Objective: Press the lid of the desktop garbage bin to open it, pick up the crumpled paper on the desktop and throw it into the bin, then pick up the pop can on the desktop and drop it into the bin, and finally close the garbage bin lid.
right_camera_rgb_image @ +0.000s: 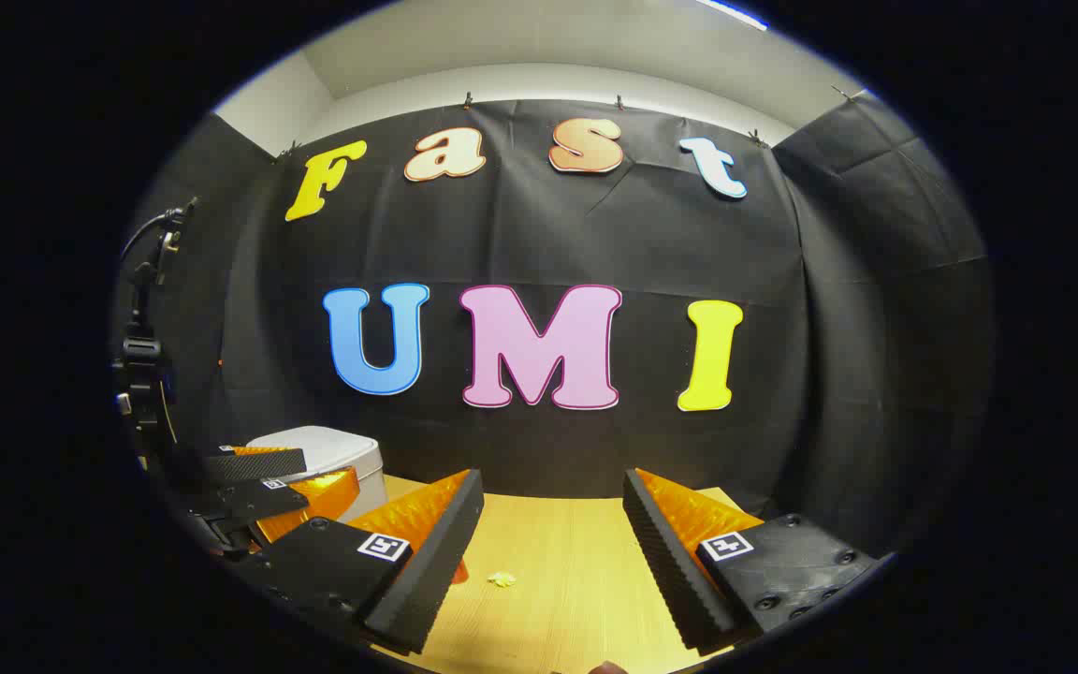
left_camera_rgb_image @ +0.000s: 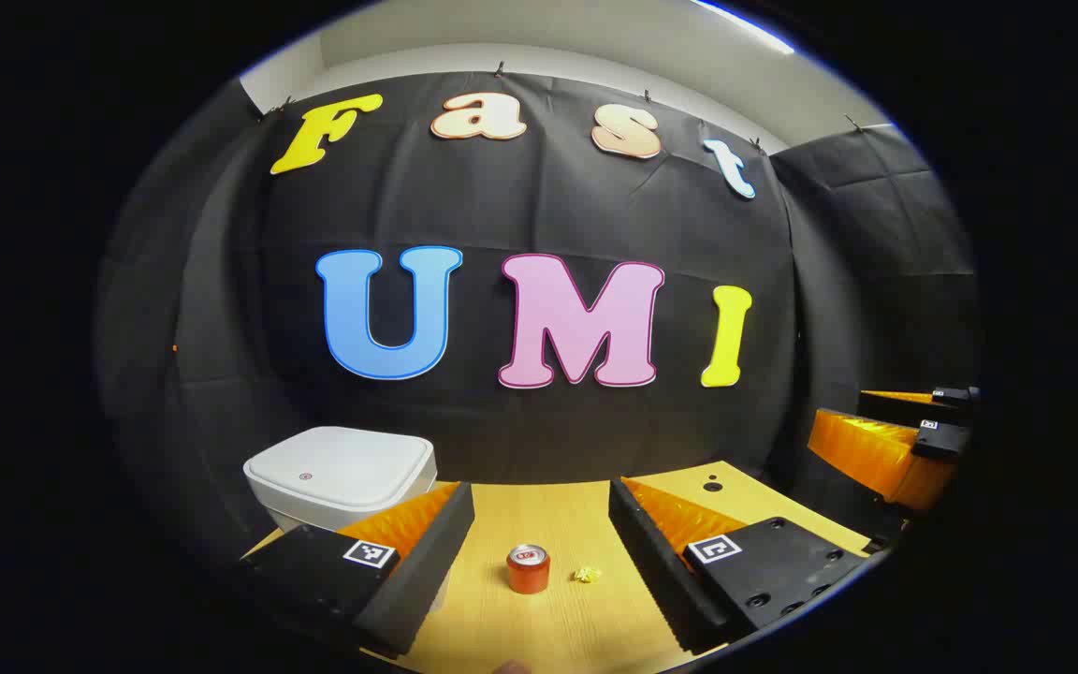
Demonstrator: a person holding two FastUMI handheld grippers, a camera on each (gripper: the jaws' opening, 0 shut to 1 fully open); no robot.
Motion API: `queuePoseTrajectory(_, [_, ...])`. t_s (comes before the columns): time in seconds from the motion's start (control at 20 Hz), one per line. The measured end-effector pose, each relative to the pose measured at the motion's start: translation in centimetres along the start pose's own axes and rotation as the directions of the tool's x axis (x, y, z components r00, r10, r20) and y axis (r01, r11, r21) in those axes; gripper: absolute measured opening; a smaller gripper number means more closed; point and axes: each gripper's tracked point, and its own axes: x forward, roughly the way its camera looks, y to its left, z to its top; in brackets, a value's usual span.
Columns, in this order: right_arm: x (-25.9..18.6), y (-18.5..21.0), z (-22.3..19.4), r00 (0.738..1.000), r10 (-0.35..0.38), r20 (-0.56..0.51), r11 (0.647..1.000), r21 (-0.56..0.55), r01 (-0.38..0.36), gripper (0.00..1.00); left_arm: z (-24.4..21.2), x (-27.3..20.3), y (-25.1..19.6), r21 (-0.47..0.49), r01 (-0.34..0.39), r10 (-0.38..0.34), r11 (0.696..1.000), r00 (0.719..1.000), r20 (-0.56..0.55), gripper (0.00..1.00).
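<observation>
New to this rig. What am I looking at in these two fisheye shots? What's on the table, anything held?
No robot arm here: a person holds a two-finger gripper in each hand, and a fisheye camera rides on each one, looking forward along its fingers.

In the left gripper view, the left gripper shows at the bottom, open, holding nothing. On the wooden table ahead stand a pop can, upright, and a small crumpled paper just beside it. The white bin, lid shut, sits at the back left.

In the right gripper view, the right gripper is likewise open and holds nothing. The paper shows between its fingers, the bin behind the other gripper at the left.
</observation>
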Motion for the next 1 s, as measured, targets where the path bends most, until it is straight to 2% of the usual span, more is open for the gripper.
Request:
queuePoseTrajectory(0.55, [-0.5, 1.0, -0.5, 1.0, 0.004, -0.01, 1.0, -0.01, -0.004, 0.96, 0.6, -0.6, -0.5, 0.072, 0.032, -0.035, 0.997, 0.999, 0.033, 0.97])
queuePoseTrajectory(1.0, [-0.3, 0.9, -0.8, 1.0, -0.002, -0.019, 1.0, -0.019, 0.002, 0.96, 1.3, -0.5, -0.8, 0.08, 0.038, -0.044, 0.996, 0.997, 0.064, 0.97])
